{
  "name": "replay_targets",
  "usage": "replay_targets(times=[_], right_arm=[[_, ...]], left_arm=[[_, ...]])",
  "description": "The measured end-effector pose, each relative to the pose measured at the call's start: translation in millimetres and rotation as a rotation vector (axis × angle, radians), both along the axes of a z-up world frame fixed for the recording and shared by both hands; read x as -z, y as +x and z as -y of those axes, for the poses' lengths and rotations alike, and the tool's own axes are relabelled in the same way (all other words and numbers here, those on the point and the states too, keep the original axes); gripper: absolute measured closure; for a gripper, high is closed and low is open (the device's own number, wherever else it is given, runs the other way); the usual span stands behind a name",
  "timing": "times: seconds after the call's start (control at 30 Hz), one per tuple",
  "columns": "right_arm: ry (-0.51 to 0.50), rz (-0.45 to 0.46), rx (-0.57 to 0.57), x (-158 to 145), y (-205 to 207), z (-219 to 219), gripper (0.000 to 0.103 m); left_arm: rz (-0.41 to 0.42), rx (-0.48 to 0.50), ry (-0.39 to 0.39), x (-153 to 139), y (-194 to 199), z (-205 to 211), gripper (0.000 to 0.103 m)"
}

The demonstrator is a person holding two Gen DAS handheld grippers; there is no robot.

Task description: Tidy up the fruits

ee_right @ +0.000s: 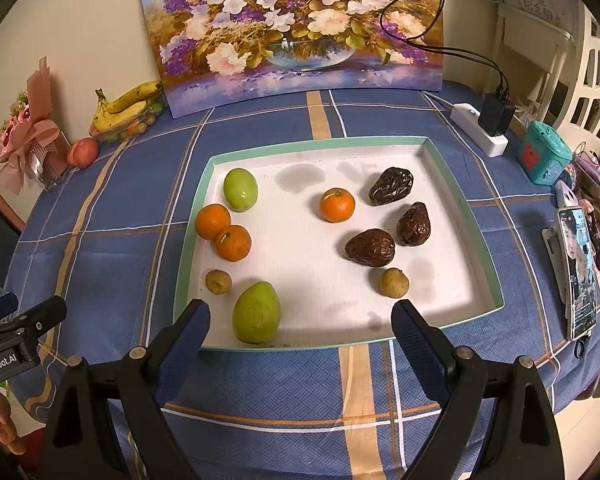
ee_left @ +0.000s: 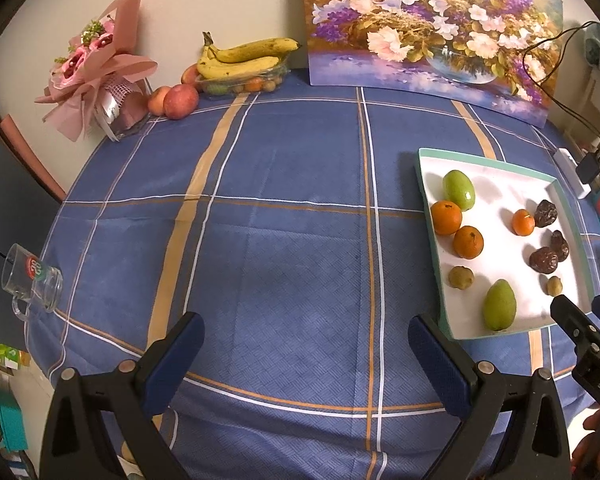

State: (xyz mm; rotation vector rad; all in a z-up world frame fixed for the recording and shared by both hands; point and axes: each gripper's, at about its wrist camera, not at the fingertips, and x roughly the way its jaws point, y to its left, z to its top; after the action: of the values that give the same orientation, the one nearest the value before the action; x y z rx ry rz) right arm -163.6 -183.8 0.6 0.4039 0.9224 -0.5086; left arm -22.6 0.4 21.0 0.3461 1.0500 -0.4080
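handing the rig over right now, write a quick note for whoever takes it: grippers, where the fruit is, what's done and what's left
Left gripper: open, empty, over bare tablecloth to the left of the tray.
Right gripper: open, empty, at the tray's near edge, by the nearest green fruit.
In the tray: two green fruits, the other at the far left; three oranges, two touching on the left and one alone mid-tray; three dark wrinkled fruits grouped on the right; two small brown fruits, one on each side.
Done: only the dark fruits sit together.
Left: gather the greens, oranges and small brown ones by kind.
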Motion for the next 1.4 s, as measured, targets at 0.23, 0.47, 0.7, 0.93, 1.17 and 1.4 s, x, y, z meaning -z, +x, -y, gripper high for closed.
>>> replay_targets(times=[0.23,0.47,0.7,0.93,1.17,1.4], right_arm=[[0.000,-0.001,0.000,0.4,0.0,-0.6,0.011],[0.000,-0.001,0.001,0.4,0.1,-0.8,0.011],[0.000,-0.001,0.001,0.8,0.0,-1.0,0.011],[0.000,-0.001,0.001,0.8,0.2,-1.0,0.011],[0.000,-0.001,0.001,0.9,0.1,-1.1,0.011],[0.000,-0.002,0.001,1.2,0.0,-1.2,0.011]], left_arm=[[-0.002,-0.003,0.001,0.7,-0.1,0.2,0.000],[-0.007,-0.001,0.003,2.3,0.1,0.3,0.000],[-0.008,-0.002,0.002,2.2,-0.1,0.6,0.000],[-0.009,0.001,0.002,2.3,-0.1,0.7,0.000],[-0.006,0.019,-0.001,1.5,0.0,1.1,0.000],[0.000,0.037,0.001,0.2,-0.3,1.9,0.000]])
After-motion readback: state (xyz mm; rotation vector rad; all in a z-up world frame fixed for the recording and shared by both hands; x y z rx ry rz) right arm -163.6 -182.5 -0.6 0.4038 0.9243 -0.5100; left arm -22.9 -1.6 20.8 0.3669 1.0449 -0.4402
